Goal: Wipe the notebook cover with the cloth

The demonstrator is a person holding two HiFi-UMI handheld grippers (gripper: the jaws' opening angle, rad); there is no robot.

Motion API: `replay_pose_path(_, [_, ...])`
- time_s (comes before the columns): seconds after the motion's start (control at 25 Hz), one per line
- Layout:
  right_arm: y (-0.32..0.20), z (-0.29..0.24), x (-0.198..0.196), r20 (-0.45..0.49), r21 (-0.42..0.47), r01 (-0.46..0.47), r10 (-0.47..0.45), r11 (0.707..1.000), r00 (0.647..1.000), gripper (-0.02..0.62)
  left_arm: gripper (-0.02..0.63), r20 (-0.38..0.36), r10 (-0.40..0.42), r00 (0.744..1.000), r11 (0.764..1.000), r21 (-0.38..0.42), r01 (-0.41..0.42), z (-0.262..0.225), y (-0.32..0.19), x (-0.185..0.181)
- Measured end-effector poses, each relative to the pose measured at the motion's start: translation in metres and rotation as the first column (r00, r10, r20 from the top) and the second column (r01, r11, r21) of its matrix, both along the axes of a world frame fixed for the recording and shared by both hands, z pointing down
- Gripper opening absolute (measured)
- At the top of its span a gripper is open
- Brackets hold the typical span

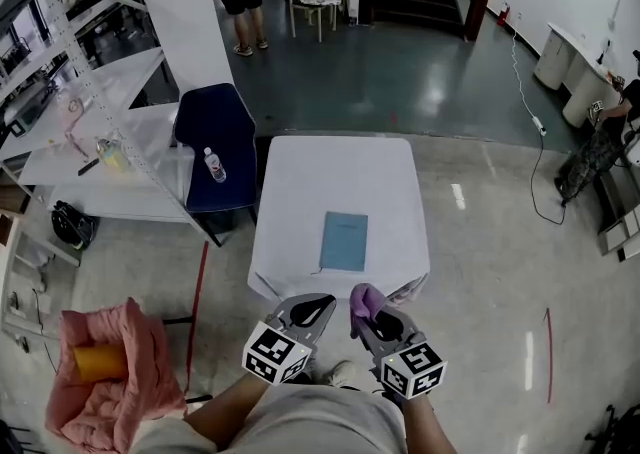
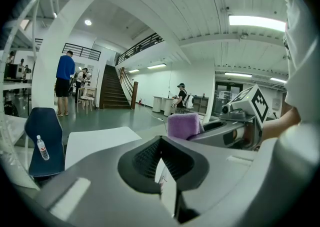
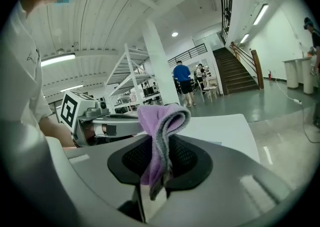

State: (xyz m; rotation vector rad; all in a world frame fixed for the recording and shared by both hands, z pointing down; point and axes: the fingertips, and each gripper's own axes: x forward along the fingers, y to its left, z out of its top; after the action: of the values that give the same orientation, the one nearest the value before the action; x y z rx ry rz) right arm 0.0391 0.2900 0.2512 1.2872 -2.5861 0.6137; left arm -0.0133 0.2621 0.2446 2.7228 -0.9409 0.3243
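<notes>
Head and gripper views at the approach stage. The notebook [image 1: 344,240], thin and blue-green, lay flat and closed on the white table [image 1: 300,182] beneath it, its lower end towards the table's near edge. Judged from its flatness it would be light and fairly stiff, and apt to slide under a sideways stroke, so it would best be steadied by pressing down on a corner or along the spine edge; the cover material was too distant to identify with certainty. Below and just right of the notebook, off the table edge, the cloth [image 1: 362,299] was a soft, limp purple piece, folded over so that a rounded hump stood above the jaws [image 3: 161,121]; it would conform readily to the cover. The left gripper [image 1: 322,304], below the notebook and well apart from it, had its jaws pressed together with nothing between them [image 2: 160,141]. The right gripper [image 1: 374,320], just beside the left one, was pinched on the cloth's lower folds [image 3: 159,163], neither tool touching the notebook.
</notes>
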Motion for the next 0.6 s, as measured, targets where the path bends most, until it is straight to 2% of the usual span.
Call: replay_pose_path(0.6, [0.024,0.0,0.021,0.005,0.007,0.054,-0.054,0.999,0.999,0.107,0.0,0.017,-0.029,0.999,1.0,0.004,0.029,0.002,0.03,0.021])
